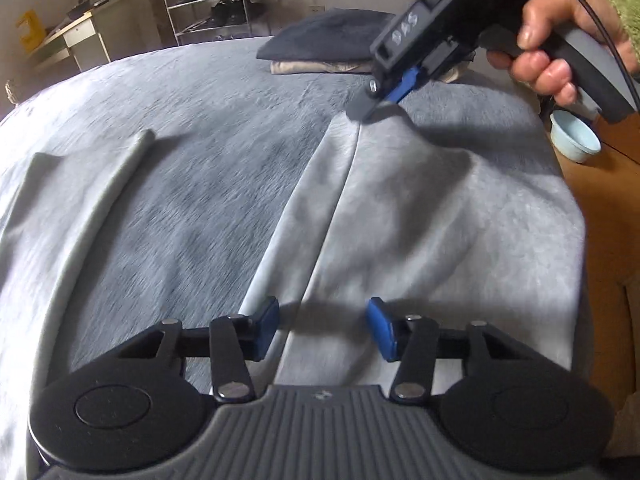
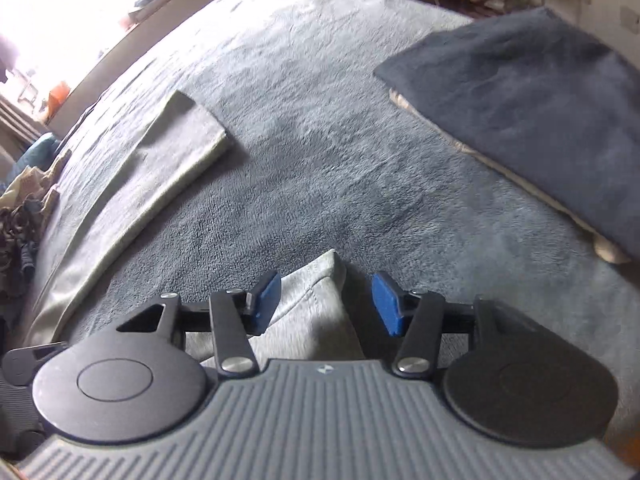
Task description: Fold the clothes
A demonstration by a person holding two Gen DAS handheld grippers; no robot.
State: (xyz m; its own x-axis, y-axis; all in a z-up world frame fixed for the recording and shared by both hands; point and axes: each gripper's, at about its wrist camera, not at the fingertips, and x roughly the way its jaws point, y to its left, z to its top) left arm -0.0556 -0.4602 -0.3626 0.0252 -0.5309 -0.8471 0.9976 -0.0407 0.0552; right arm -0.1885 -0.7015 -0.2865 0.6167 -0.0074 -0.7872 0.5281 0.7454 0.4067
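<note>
Grey garment (image 1: 392, 216) lies lower right on the bed (image 1: 192, 216). Left hand-held gripper (image 1: 324, 326) and right hand-held gripper (image 2: 326, 302) straddle its edges, jaws open. Thin edge may slip out as they close.

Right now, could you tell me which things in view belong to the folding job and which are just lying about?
Part of the job:
- light grey garment, spread on the blue-grey blanket
- left gripper, open over the garment
- right gripper, open at the garment's far corner
- folded stack, dark blue garment on top

Lying about:
- pale blue bowl
- shoe rack
- desk
</note>
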